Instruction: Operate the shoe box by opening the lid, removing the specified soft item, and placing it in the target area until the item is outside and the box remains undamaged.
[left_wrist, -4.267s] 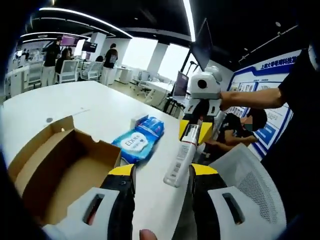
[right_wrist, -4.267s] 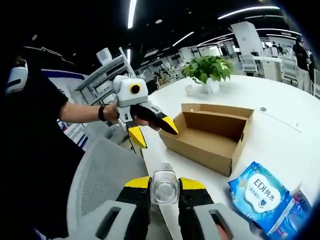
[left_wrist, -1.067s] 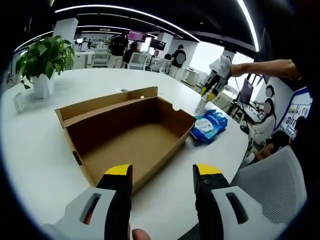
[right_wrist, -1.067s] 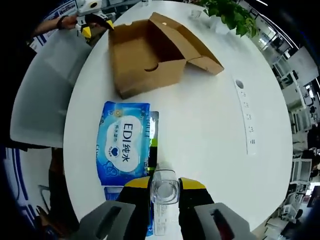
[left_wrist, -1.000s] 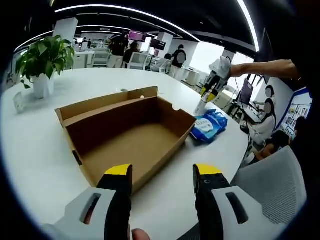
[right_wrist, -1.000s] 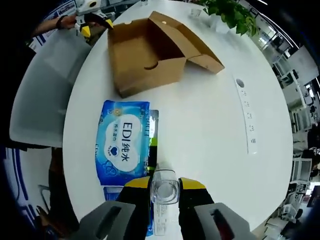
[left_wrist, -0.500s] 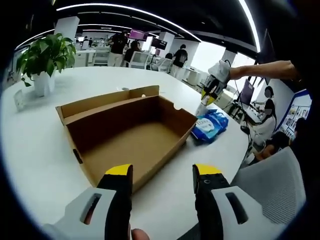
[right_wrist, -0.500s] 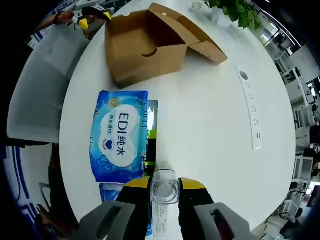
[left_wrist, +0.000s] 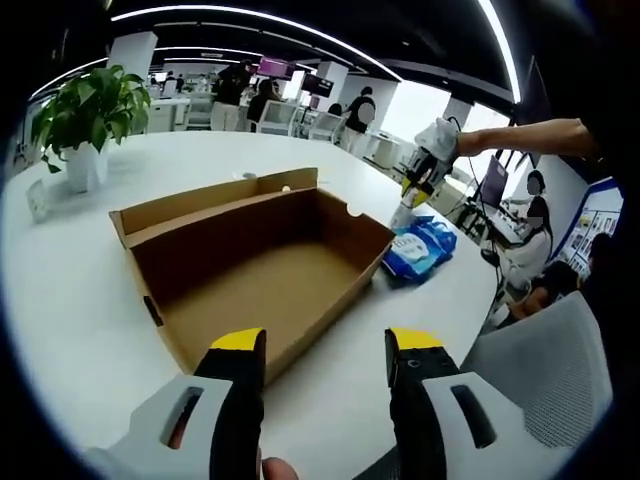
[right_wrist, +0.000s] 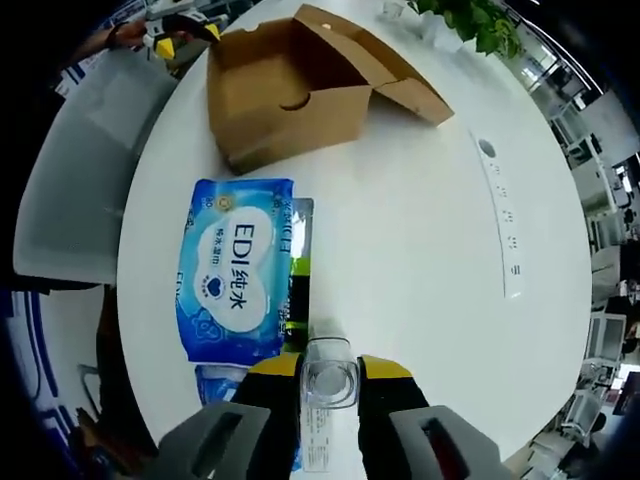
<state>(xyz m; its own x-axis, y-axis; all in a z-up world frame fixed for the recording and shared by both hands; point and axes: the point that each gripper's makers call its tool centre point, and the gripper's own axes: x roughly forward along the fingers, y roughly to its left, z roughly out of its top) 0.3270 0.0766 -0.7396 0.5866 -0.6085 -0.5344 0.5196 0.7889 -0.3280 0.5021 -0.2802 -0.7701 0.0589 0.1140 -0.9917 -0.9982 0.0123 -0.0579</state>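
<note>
The big round white tabletop (left_wrist: 60, 300) carries everything here, curving away toward an office floor with people standing far off. On it sits the open brown cardboard shoe box (left_wrist: 255, 270), lid folded back on its far side and the inside bare cardboard. In the right gripper view the same box (right_wrist: 285, 90) lies beyond the other things, its lid flap resting on the tabletop (right_wrist: 420, 230).

A potted green plant in a white pot (left_wrist: 85, 120) stands well apart from the box, near the tabletop's far edge. A grey mesh office chair (left_wrist: 540, 390) is drawn up at the near edge.

The soft item, a blue plastic pack of wet wipes with white lettering (right_wrist: 232, 268), lies flat on the tabletop outside the box, near its short end, with a darker flat packet (right_wrist: 298, 262) tucked just beside it. From the left gripper view the pack (left_wrist: 415, 250) shows past the box's corner.

The right gripper (right_wrist: 328, 378) is pinching a clear plastic bottle (right_wrist: 328, 385) between its yellow-tipped jaws, held above the pack. The left gripper (left_wrist: 325, 345) is spread wide with nothing between its jaws, just short of the box's near wall.
</note>
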